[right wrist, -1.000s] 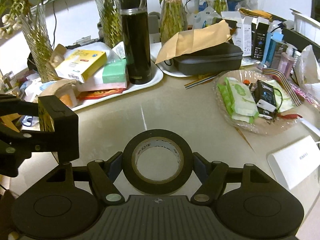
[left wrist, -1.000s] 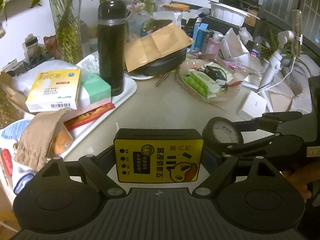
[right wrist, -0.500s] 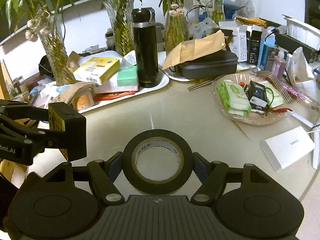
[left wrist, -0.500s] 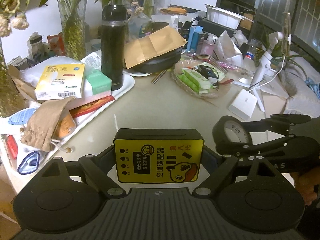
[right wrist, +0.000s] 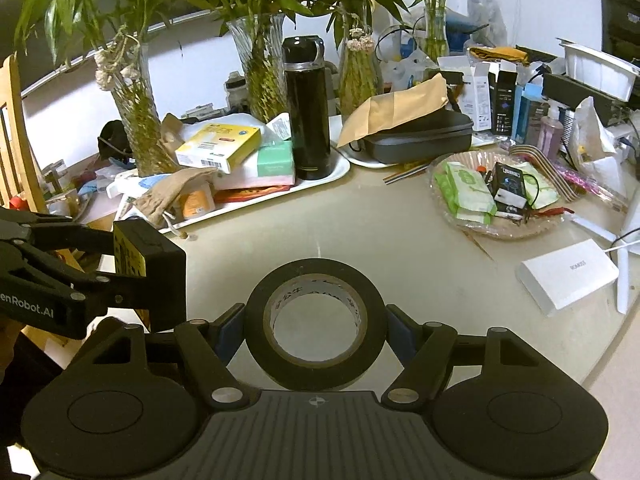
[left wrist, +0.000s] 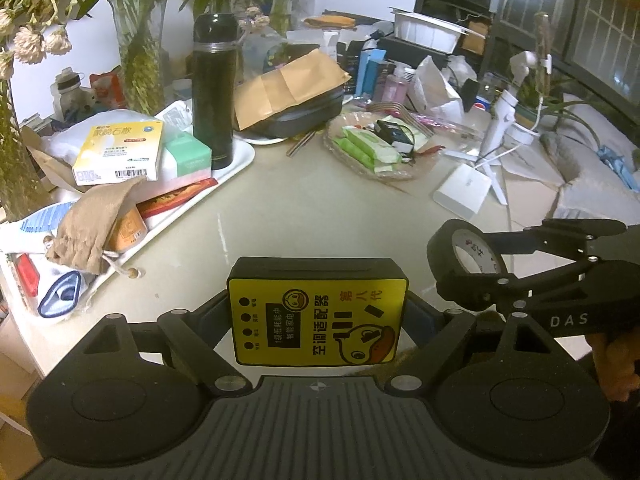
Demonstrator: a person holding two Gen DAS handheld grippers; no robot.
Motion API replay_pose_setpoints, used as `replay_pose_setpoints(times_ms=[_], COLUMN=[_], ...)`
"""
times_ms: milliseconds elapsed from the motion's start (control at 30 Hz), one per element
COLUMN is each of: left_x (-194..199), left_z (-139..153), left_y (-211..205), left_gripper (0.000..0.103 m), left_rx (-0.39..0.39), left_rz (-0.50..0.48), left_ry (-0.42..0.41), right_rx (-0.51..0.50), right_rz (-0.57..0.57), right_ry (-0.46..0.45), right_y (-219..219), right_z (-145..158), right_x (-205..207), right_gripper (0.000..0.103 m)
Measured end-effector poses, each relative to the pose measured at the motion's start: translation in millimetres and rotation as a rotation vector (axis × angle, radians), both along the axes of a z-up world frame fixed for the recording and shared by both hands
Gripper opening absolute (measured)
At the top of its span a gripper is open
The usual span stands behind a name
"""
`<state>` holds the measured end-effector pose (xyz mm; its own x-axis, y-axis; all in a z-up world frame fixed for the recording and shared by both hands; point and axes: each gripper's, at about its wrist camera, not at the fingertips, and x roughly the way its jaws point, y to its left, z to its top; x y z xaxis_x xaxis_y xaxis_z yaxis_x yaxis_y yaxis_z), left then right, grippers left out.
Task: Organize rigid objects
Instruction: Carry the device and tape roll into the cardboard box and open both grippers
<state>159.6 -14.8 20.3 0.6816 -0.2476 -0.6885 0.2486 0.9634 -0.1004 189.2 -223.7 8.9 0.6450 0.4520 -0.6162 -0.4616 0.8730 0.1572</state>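
Left wrist: gripper (left wrist: 318, 312) clamped on box (left wrist: 318, 312), raised higher above table (left wrist: 320, 208) than a second ago. Right wrist: gripper (right wrist: 316, 320) clamped on tape (right wrist: 316, 320), likewise lifted back. Both carried clear, awaiting a spot, perhaps tray (right wrist: 332, 174).

This looks like a lived-in home, at a crowded round table (right wrist: 400, 248). Glass vases of green bamboo stems (right wrist: 260, 76) stand along the white wall, beside a black thermos flask (right wrist: 306, 108) on a white tray (right wrist: 280, 196). A yellow medicine box (right wrist: 218, 148), a tissue pack (right wrist: 276, 160), a plate of wet-wipe packets (right wrist: 464, 188) and a pink soap bottle (right wrist: 550, 128) lie about, with a wooden chair (right wrist: 16, 140) at the left edge and barred windows (left wrist: 600, 40) behind
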Motion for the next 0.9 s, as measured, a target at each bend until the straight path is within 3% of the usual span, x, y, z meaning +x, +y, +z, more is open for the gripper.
replay_pose_setpoints(times_ms=[900], left_x=[-54], left_z=[-24], left_y=[-11], left_gripper=[0.087], left_rx=[0.044], left_rz=[-0.022], left_ry=[0.116], right_rx=[0.030], right_rz=[0.004], right_ry=[-0.007], right_y=[-8], right_z=[3], right_x=[-70], right_gripper=[0.075])
